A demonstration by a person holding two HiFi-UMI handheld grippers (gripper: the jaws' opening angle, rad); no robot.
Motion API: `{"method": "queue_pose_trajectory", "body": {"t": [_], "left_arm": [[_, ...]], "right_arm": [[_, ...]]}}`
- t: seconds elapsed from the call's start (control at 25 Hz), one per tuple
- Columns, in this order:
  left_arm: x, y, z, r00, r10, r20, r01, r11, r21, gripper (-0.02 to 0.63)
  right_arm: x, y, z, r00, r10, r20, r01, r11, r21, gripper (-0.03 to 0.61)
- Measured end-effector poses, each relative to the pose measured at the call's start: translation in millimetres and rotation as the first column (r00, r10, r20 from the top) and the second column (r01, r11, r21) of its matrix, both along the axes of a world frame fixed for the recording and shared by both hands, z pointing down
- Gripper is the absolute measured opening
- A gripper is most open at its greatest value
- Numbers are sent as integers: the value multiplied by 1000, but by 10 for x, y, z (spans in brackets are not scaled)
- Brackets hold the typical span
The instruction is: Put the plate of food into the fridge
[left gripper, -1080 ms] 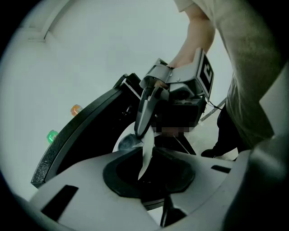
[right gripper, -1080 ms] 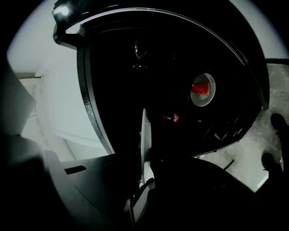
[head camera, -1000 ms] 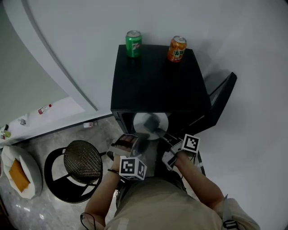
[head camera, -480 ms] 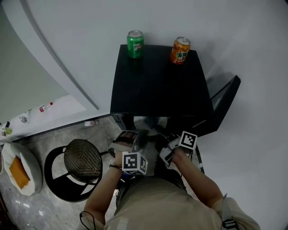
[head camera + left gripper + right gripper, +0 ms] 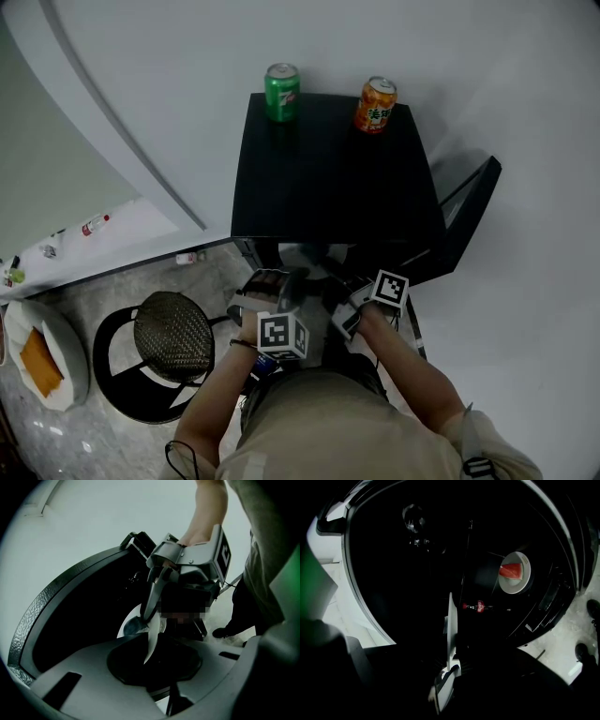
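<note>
A white plate (image 5: 302, 251) is held level at the mouth of the black fridge (image 5: 328, 169), mostly hidden under the fridge's top edge. My left gripper (image 5: 279, 283) is shut on its left rim and my right gripper (image 5: 343, 287) on its right rim. In the left gripper view the plate (image 5: 153, 637) shows edge-on, with the right gripper (image 5: 149, 617) clamped on its far side. The right gripper view looks into the dark fridge with the plate's rim (image 5: 451, 630) edge-on between its jaws. The food on the plate is hidden.
The fridge door (image 5: 464, 216) stands open to the right. A green can (image 5: 282, 91) and an orange can (image 5: 375, 103) stand on the fridge top. Inside, a small red-labelled bottle (image 5: 476, 606) and a round plate with a red slice (image 5: 514, 572) show. A black stool (image 5: 172, 336) stands left.
Both grippers and the plate have moved a little toward the fridge and lower. Less of the plate shows past the fridge's top edge than a second ago.
</note>
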State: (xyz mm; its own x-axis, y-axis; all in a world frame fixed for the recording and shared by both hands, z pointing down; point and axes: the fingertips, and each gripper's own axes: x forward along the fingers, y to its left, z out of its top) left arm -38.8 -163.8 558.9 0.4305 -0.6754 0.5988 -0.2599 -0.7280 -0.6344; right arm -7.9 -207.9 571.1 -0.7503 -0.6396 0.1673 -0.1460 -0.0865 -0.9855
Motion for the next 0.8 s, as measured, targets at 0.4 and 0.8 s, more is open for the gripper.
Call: {"method": "queue_pose_trajectory", "body": {"t": [0.4,0.8], "left_arm": [[-16,-71,45,1000,-23,-4,23,1000,-14,66],[-8,-165,37,998,-58,-17,57,998,-15,67]], "right_arm": [[-1,-63,51,1000,9,-26,-8,1000,18,41],[-1,-153,31,998,-5,-62,9,998,58,41]]}}
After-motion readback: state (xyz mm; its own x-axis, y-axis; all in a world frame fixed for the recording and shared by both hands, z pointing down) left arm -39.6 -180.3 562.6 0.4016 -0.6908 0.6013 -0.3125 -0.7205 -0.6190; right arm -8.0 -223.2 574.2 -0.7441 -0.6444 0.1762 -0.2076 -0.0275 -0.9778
